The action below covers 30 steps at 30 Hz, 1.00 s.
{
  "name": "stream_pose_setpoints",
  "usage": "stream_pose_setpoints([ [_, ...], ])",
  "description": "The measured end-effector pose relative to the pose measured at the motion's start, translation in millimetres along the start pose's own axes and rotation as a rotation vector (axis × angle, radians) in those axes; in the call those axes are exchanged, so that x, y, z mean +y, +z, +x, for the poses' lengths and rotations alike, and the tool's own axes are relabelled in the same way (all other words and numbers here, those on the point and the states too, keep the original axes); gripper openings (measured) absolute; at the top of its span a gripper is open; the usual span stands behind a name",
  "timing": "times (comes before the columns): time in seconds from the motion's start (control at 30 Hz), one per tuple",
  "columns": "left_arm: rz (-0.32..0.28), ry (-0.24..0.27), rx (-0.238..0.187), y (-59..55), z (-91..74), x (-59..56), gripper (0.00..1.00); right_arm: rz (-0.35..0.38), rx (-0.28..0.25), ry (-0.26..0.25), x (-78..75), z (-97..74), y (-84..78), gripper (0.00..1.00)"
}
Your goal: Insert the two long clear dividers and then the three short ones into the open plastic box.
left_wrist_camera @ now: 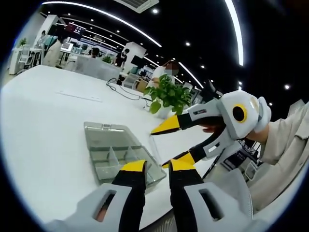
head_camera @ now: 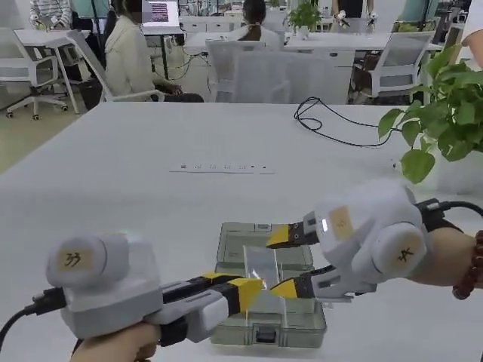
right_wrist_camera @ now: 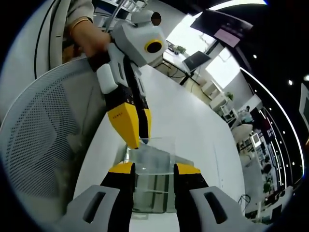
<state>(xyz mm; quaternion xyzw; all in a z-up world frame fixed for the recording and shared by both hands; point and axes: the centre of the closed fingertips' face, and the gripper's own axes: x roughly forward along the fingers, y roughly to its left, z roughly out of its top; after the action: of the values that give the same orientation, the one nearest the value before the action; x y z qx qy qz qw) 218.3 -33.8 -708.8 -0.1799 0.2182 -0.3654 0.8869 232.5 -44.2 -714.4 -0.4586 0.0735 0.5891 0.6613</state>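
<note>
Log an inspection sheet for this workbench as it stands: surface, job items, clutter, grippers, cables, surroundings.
Surface: white table, plain and flat.
Job's things: open plastic box near the front edge; clear divider held above it.
Clutter: thin pale strip mid-table, too small to identify.
Grippers: left gripper shut on the divider; right gripper open, jaws either side of it.
Cables: black cable looped on the table.
Surroundings: potted plant, seated people, chairs.

The left gripper [head_camera: 249,290], right gripper [head_camera: 281,262] and divider [head_camera: 262,265] are crowding the space above the box [head_camera: 240,235]; the table [head_camera: 136,204] around it is lying open.
</note>
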Motion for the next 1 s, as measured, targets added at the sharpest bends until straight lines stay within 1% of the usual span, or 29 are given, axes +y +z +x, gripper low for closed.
stream_pose_setpoints([
  [0.13, -0.024, -0.012, -0.006, 0.2, 0.1, -0.3, 0.08, -0.011, -0.009, 0.000, 0.1, 1.6, 4.7, 0.32],
  [0.2, -0.024, -0.010, -0.002, -0.2, 0.0, 0.1, 0.06, -0.012, -0.013, 0.001, 0.3, 2.0, 6.9, 0.32],
  [0.33, -0.021, -0.003, 0.013, -2.9, 0.0, 2.8, 0.04, -0.018, -0.021, -0.006, -1.9, 2.8, 10.3, 0.32],
  [0.4, -0.035, -0.009, 0.007, -2.2, -0.3, 2.8, 0.01, -0.019, -0.023, -0.008, -2.8, 3.3, 11.7, 0.32],
  [0.43, -0.050, -0.013, 0.001, -1.3, -0.6, 3.1, 0.01, -0.021, -0.023, -0.010, -3.1, 3.4, 11.8, 0.32],
  [0.5, -0.063, -0.016, -0.004, -0.4, -0.6, 3.7, 0.00, -0.023, -0.023, -0.013, -3.9, 3.7, 12.8, 0.32],
  [0.63, -0.074, -0.017, -0.005, 0.0, 0.0, 3.3, 0.00, -0.030, -0.018, -0.017, -4.9, 4.2, 13.1, 0.32],
  [0.7, -0.100, -0.020, -0.008, 0.1, 0.6, 3.7, 0.00, -0.035, -0.014, -0.019, -5.2, 4.5, 12.7, 0.32],
  [0.73, -0.134, -0.019, -0.015, 0.4, 0.9, 4.1, 0.00, -0.035, -0.012, -0.021, -5.5, 4.3, 12.5, 0.32],
  [0.77, -0.151, -0.022, -0.015, 0.0, 1.1, 4.6, 0.00, -0.039, -0.011, -0.021, -5.6, 4.3, 12.3, 0.32],
  [0.9, -0.192, -0.014, -0.010, -1.6, 1.9, 5.9, 0.00, -0.050, 0.000, -0.026, -4.8, 5.1, 11.6, 0.32],
  [0.93, -0.214, -0.013, -0.006, -2.3, 2.3, 6.0, 0.00, -0.050, 0.004, -0.027, -4.6, 5.5, 11.1, 0.32],
  [1.0, -0.235, -0.011, -0.004, -2.7, 2.8, 6.5, 0.00, -0.044, 0.008, -0.030, -4.6, 5.4, 10.2, 0.33],
])
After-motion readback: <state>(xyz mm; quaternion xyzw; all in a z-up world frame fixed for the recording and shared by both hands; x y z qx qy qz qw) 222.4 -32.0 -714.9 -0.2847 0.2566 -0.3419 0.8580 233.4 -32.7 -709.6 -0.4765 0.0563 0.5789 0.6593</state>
